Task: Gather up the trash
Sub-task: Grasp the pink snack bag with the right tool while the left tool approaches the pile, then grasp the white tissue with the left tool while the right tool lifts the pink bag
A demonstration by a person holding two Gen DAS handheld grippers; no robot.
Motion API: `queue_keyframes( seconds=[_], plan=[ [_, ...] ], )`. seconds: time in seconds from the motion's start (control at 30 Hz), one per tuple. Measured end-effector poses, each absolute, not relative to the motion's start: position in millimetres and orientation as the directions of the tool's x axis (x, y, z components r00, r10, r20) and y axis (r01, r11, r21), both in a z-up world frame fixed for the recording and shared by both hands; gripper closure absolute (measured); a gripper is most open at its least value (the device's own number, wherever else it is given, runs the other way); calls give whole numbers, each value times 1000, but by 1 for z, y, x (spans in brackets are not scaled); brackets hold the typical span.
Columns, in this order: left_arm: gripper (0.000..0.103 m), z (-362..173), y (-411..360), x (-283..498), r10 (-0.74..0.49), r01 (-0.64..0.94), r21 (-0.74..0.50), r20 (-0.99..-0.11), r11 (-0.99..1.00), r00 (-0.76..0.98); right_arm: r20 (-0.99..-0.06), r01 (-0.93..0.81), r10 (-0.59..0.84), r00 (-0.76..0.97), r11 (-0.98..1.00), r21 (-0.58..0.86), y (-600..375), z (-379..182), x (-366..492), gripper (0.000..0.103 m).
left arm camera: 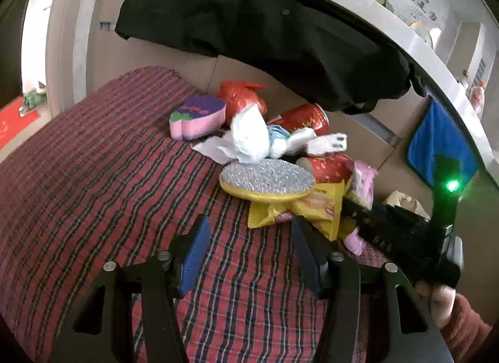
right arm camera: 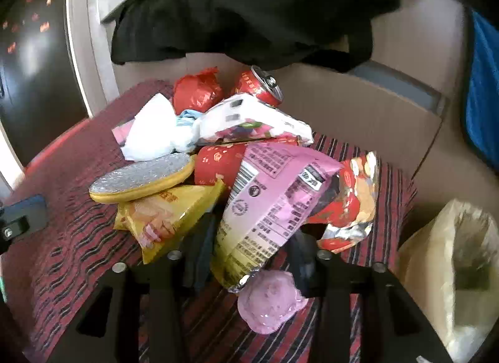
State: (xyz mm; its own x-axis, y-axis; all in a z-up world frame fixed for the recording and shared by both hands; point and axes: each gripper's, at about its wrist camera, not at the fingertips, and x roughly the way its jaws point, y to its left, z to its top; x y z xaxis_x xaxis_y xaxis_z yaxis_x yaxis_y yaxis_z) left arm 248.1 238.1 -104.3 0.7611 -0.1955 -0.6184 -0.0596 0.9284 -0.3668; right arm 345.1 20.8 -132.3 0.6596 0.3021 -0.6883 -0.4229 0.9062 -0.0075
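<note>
The left gripper [left arm camera: 249, 250] hangs low over the red checked cloth [left arm camera: 93, 175], its blue pads wide apart and holding nothing; the trash pile lies just beyond its tips. There the silver and gold disc [left arm camera: 266, 180] rests on a yellow snack bag [left arm camera: 315, 207], with white tissue [left arm camera: 249, 135] and a red can [left arm camera: 304, 118] farther back. The right gripper [right arm camera: 252, 247] reaches into the near side of the pile, and its fingers are closed on the pink wrapper [right arm camera: 274, 197]. Only the right wrist view shows a bin with a clear liner [right arm camera: 458, 269] on the far right. Only the left view shows a pink and purple sponge [left arm camera: 196, 118] at the left of the pile.
</note>
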Motion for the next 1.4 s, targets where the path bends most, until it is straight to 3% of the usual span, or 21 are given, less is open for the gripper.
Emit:
queue_keyframes(
  seconds=[0.03, 0.07, 0.3, 0.43, 0.57, 0.77, 0.8, 0.93, 1.03, 1.17, 1.4],
  plan=[
    [48, -105, 237, 248, -200, -58, -371, -618, 927, 760, -686, -461, 364, 630, 886, 47, 18, -126, 344, 84],
    [48, -105, 235, 249, -202, -58, -373, -618, 926, 760, -677, -489, 413, 609, 868, 89, 14, -120, 343, 87],
    [44, -95, 230, 269, -251, -24, -432, -569, 902, 783, -569, -515, 483, 666, 849, 119, -24, -68, 315, 88],
    [40, -80, 225, 306, -207, 29, -321, -538, 947, 817, -555, -506, 490, 673, 851, 138, -44, -65, 308, 88],
    [40, -89, 234, 356, -200, 33, -283, -583, 958, 788, -564, -487, 482, 671, 859, 154, -51, -73, 308, 88],
    [44, -124, 258, 408, -221, -68, -375, -673, 924, 706, -584, -479, 458, 670, 868, 131, -52, -85, 308, 87],
    [49, -128, 259, 414, -231, -82, -394, -680, 915, 696, -587, -479, 458, 668, 868, 132, -52, -86, 311, 87],
    [83, -137, 256, 423, -286, -97, -460, -689, 883, 666, -590, -477, 461, 663, 867, 142, -54, -89, 314, 87],
    [96, -126, 249, 416, -278, -75, -441, -678, 894, 681, -584, -483, 460, 669, 866, 128, -52, -84, 312, 87],
    [98, -91, 233, 386, -193, -57, -347, -643, 936, 741, -558, -494, 463, 689, 863, 106, -51, -73, 307, 87],
    [99, -25, 208, 324, -39, -74, -204, -502, 976, 864, -528, -500, 472, 706, 860, 100, -57, -51, 304, 87]
  ],
)
